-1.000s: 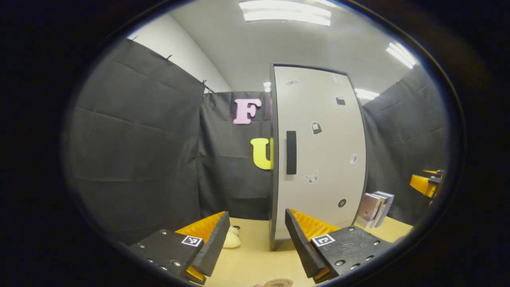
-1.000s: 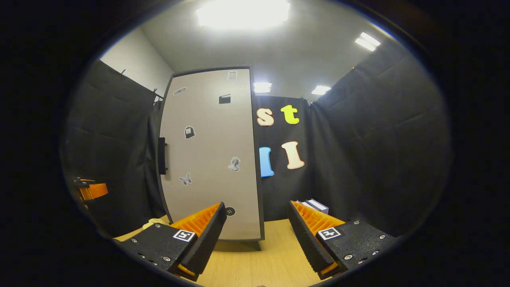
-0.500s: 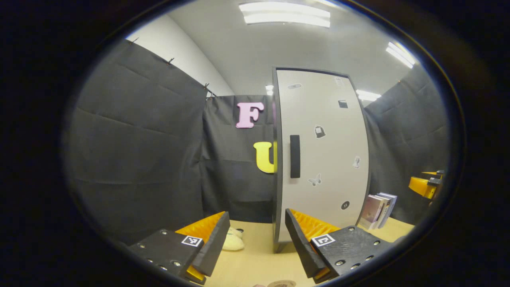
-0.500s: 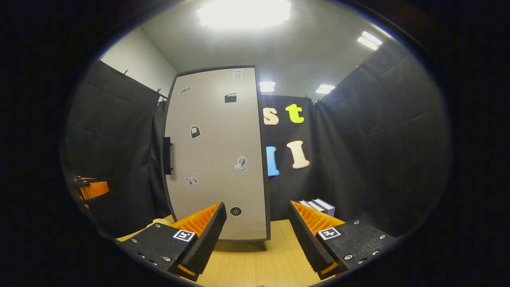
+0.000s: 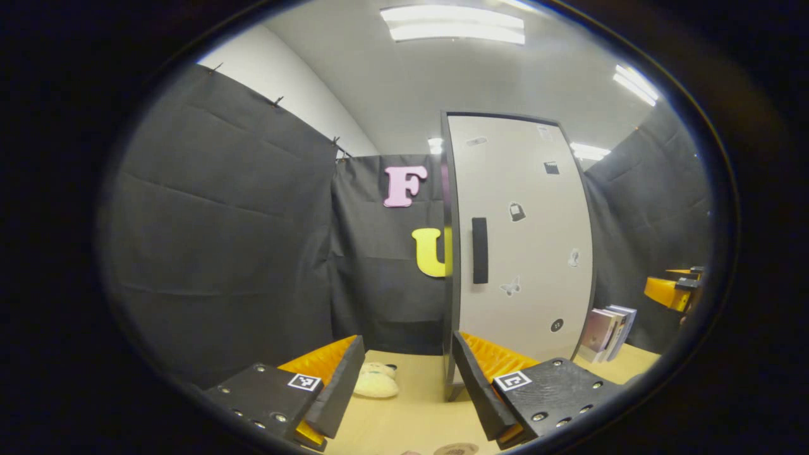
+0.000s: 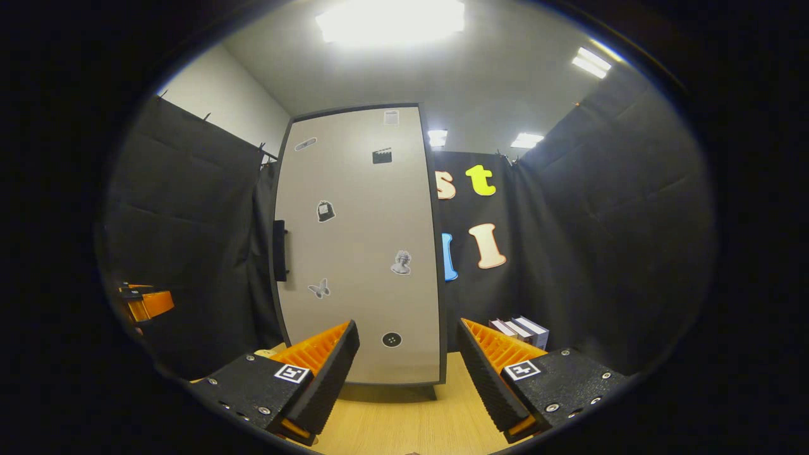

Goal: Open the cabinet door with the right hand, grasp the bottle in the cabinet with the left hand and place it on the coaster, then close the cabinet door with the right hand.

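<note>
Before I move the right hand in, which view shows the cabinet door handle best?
The left gripper view: the handle faces the camera as a full dark vertical bar near the cabinet door's left edge. In the right gripper view the handle sits edge-on at the door's left side, a thin sliver.

Closed cabinet door (image 5: 524,246) with dark handle (image 5: 480,250), left tongs (image 5: 407,373) open, books (image 5: 607,325) beside cabinet

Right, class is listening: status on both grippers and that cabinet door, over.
Left gripper open, holding nothing. Right gripper open, short of the cabinet door. Door shut, handle untouched. Soft toy on the table, clear of the door.
</note>
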